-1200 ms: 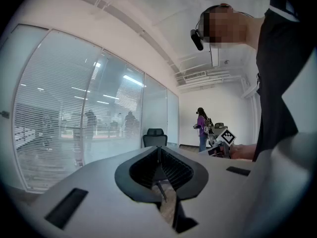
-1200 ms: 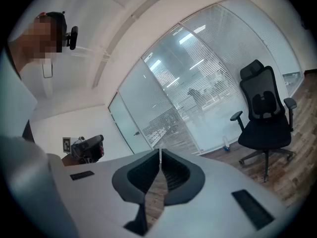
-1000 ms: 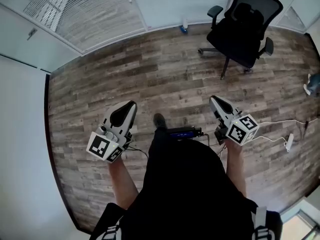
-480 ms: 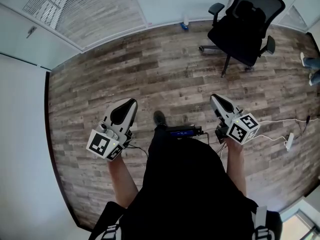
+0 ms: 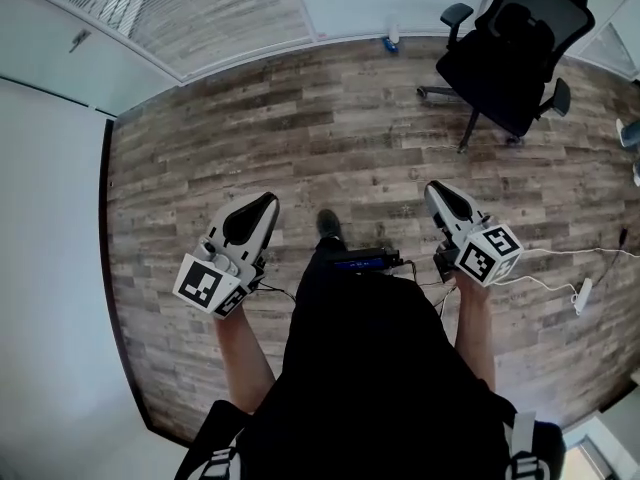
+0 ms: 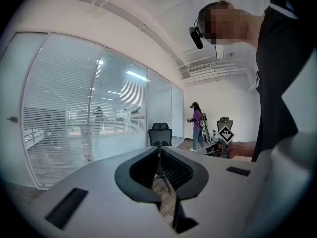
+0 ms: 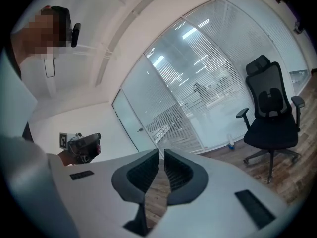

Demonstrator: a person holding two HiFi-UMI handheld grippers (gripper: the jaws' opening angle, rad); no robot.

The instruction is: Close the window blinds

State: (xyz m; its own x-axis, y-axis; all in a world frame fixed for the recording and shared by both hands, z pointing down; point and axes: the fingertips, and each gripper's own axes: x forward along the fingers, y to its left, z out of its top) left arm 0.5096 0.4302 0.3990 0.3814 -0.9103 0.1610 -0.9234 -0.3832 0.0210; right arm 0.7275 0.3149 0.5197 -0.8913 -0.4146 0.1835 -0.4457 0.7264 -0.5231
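Observation:
The window blinds point(image 5: 190, 8) hang with open slats behind a glass wall at the far side of the wooden floor; they also show in the left gripper view point(image 6: 59, 113) and the right gripper view point(image 7: 208, 78). My left gripper point(image 5: 262, 203) point(image 6: 159, 148) is held low in front of the person's body, shut, with nothing in it. My right gripper point(image 5: 432, 188) point(image 7: 161, 152) is level with it on the other side, shut and empty too. Both are far from the blinds.
A black office chair point(image 5: 510, 58) point(image 7: 270, 108) stands at the back right. A small bottle point(image 5: 390, 40) sits at the foot of the glass wall. Cables and a power strip point(image 5: 583, 293) lie on the floor at right. Another person point(image 6: 196, 125) stands farther back.
The head view has swung a little, so the chair and the glass wall sit further right in the picture. Both grippers keep the same pose, still shut.

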